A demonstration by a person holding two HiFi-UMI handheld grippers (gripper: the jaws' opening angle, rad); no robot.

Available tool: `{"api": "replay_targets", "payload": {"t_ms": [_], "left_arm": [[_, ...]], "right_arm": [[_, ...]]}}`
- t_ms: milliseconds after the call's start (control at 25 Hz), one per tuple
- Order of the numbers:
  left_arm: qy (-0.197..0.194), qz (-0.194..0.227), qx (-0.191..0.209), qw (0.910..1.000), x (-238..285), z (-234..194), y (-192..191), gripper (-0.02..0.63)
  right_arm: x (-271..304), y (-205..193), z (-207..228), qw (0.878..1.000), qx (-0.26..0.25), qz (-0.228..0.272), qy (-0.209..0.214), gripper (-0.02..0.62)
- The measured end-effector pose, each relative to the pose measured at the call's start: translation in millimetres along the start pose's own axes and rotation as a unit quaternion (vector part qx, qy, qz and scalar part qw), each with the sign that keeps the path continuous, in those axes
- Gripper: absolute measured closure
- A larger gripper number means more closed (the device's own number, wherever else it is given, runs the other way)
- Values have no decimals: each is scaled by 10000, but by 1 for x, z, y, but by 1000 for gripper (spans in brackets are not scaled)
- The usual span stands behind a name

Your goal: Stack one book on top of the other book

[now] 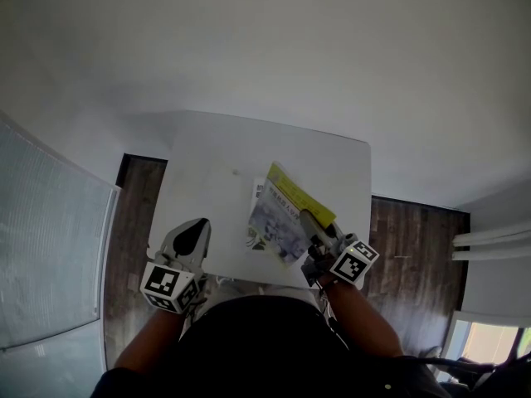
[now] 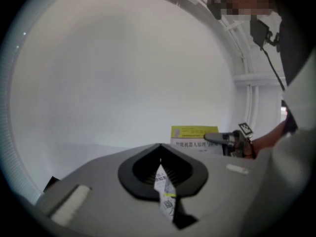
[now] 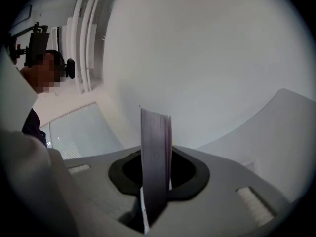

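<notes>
A book with a yellow band and a grey-blue cover (image 1: 282, 214) hangs tilted over the white table (image 1: 216, 164). My right gripper (image 1: 309, 220) is shut on its near right edge. In the right gripper view that book (image 3: 156, 152) stands edge-on between the jaws of my right gripper (image 3: 155, 179). A second, white book (image 1: 256, 196) lies flat beneath it, mostly hidden. My left gripper (image 1: 197, 227) rests at the table's front left, jaws together, holding no book. From the left gripper (image 2: 159, 156) I see the yellow-banded book (image 2: 193, 132) and the right gripper (image 2: 221, 138) across the table.
Dark wood floor (image 1: 133, 214) shows on both sides of the table. A frosted glass panel (image 1: 50, 239) stands at the left. White pipes (image 1: 494, 240) run along the wall at the right. The person's dark torso fills the bottom of the head view.
</notes>
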State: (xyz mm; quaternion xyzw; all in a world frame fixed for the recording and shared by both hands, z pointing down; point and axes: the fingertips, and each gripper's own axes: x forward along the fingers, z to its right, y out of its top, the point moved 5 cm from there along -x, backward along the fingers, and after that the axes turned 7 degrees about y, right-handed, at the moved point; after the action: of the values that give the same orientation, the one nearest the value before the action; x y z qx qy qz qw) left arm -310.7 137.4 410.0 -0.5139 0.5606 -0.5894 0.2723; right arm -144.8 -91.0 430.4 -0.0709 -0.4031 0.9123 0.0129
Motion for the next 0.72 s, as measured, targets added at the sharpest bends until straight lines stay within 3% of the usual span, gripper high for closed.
{"api": "replay_targets", "payload": {"t_ms": [480,720], "left_arm": [[28,-43,-60,10000,-17,-1,-16,603],[16,-71,-70,9999,-15,6,-16,603]], "right_arm": [[-7,-39,-26,9927,310,-735,910,520],[-16,-48,-27,9883,396,-951,1124,518]]}}
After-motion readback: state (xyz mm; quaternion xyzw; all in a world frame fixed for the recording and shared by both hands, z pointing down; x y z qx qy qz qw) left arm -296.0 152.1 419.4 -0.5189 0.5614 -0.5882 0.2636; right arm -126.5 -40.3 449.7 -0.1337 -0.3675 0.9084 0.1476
